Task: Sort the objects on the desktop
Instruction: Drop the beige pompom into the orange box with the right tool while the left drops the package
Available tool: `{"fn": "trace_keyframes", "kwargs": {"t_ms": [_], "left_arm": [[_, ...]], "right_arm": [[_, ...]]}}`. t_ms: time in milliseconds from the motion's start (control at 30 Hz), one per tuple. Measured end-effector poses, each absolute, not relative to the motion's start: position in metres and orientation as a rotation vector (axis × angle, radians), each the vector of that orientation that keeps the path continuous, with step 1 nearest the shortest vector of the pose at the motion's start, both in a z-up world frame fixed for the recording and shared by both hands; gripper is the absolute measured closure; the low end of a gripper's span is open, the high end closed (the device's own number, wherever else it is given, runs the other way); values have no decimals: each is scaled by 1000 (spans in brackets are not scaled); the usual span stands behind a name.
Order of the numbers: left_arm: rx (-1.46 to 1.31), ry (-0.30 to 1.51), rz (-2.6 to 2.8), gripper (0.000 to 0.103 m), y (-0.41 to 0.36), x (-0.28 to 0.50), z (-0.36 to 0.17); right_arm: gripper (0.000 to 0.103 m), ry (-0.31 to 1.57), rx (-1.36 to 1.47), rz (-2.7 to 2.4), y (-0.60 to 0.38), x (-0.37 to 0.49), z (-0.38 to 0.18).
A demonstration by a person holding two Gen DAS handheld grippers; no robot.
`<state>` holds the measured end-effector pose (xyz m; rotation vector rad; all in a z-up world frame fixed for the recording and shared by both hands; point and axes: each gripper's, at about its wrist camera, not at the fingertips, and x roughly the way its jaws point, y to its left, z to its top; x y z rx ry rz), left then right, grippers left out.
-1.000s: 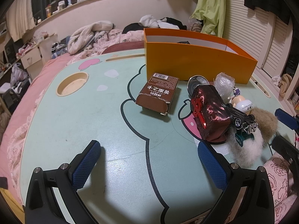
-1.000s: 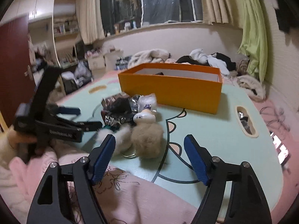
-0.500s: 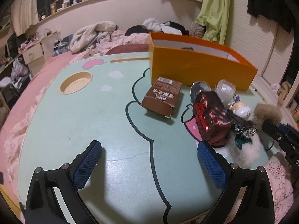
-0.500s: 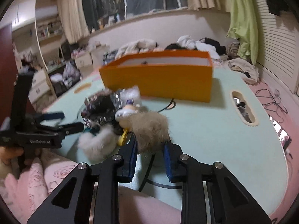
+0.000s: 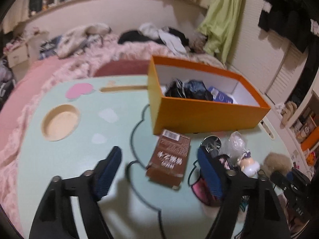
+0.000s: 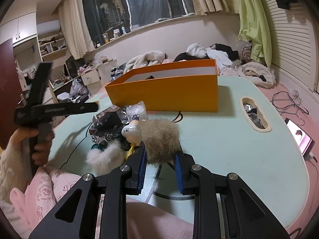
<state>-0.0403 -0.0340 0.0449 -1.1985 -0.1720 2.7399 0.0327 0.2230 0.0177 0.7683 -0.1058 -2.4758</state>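
A brown carton (image 5: 169, 159) lies flat on the mint table (image 5: 69, 159), in front of the orange box (image 5: 199, 115). My left gripper (image 5: 158, 152) hovers over the carton with its jaws closing. The carton sits between the pads, and neither pad touches it. My right gripper (image 6: 160, 153) is shut on a brown fur pompom (image 6: 159, 137) at the near edge of the pile. Seen from the left wrist, that pompom (image 5: 277, 163) is at the far right. The orange box (image 6: 165, 91) holds dark items and something blue.
Beside the carton are a red shiny pouch (image 5: 201, 187), a toy car (image 6: 103, 133), a white fur pompom (image 6: 103, 157), a small figurine (image 6: 129, 131) and a plastic bag (image 5: 235, 145). A hand (image 6: 37, 139) holds the left gripper. A phone (image 6: 299, 139) lies at the right.
The left gripper moved forward over the brown carton and narrowed its jaws. The right gripper shut on the brown fur pompom and still holds it.
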Motion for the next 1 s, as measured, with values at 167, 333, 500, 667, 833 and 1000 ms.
{"fn": "trace_keyframes", "kwargs": {"t_ms": [167, 333, 500, 667, 833, 1000], "left_arm": [[-1246, -27, 2697, 64, -12, -55, 32], [-1180, -104, 2760, 64, -25, -39, 35], [-998, -134, 2799, 64, -25, -25, 79], [-912, -203, 2739, 64, -1, -64, 117], [-1122, -267, 2684, 29, 18, -122, 84], [-1067, -202, 2751, 30, 24, -114, 74]], "right_arm": [[77, -102, 774, -2471, 223, 33, 16], [77, -106, 777, -2462, 223, 32, 17], [77, -60, 705, -2489, 212, 16, 47], [77, -120, 672, -2504, 200, -42, 95], [49, -155, 947, -2455, 190, -119, 82], [41, -189, 986, -2478, 207, -119, 75]]}}
